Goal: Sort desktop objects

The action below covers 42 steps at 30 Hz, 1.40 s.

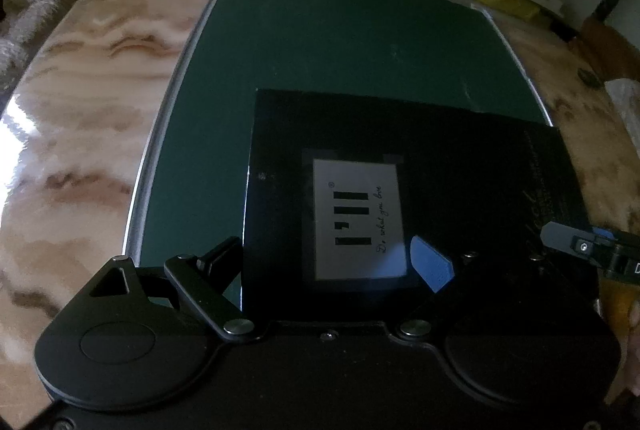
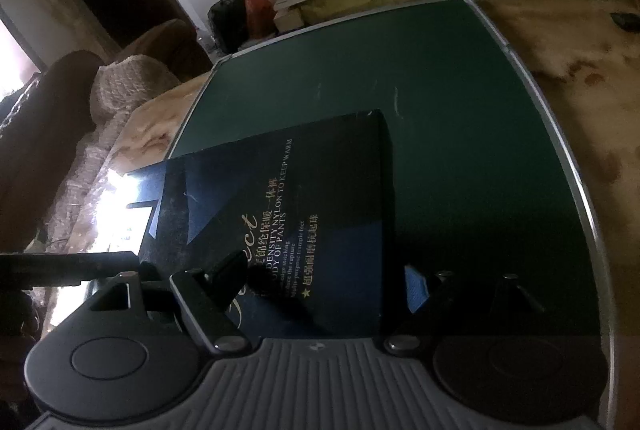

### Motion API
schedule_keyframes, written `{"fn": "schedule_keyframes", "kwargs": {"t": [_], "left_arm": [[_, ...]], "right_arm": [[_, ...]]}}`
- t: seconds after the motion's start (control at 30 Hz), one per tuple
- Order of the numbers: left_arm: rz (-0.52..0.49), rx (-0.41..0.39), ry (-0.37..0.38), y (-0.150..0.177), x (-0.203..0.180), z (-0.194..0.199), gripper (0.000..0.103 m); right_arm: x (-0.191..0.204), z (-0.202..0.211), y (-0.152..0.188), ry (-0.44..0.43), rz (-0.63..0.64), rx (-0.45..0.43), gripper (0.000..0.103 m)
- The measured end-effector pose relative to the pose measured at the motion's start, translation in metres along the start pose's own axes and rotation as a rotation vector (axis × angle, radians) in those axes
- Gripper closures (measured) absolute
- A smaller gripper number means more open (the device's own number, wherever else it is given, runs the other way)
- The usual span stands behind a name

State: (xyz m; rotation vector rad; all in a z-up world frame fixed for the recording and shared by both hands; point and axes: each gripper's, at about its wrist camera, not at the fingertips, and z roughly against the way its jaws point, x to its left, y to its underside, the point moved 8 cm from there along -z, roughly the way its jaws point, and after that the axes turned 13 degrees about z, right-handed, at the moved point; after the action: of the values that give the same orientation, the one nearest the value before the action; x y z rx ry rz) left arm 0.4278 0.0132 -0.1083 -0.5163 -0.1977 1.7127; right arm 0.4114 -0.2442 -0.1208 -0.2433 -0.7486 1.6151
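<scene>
Marbled tabletop (image 1: 92, 78) under a dark green mat (image 1: 320, 42) with a pale metal rim; cluttered shelving along the far wall. Black flat box (image 1: 440, 166) between both claws, tilted, its far corner over the mat's middle, its right end past the mat's right edge. Box closed; contents not visible. White label (image 1: 360, 218) on one face, script "Do what you love". Gold lettering on the blue-black side, "NYLON TO KEEP WARM". Left gripper (image 1: 332, 262) clamped across the box, blue pad (image 1: 432, 268) against the labelled face. Right gripper (image 2: 324, 278) likewise clamped on the box (image 2: 304, 198), fingers on opposite faces.
</scene>
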Motion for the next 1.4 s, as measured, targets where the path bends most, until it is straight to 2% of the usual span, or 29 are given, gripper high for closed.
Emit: {"fn": "schedule_keyframes", "kwargs": {"t": [0.37,0.67,1.0,1.4], "left_arm": [[0.002,-0.003,-0.017,0.06,0.002,0.066,0.013],[-0.005,0.028,-0.035,0.125,0.004,0.087,0.013],[0.012,0.078,-0.057,0.176,0.02,0.084,0.012],[0.023,0.089,-0.06,0.192,0.026,0.087,0.012]], "right_arm": [[0.027,0.069,0.041,0.006,-0.001,0.001,0.021],[0.035,0.104,0.101,0.018,-0.016,0.038,0.021],[0.041,0.106,0.147,0.03,-0.014,0.089,0.021],[0.049,0.107,0.16,0.04,-0.006,0.091,0.021]]}}
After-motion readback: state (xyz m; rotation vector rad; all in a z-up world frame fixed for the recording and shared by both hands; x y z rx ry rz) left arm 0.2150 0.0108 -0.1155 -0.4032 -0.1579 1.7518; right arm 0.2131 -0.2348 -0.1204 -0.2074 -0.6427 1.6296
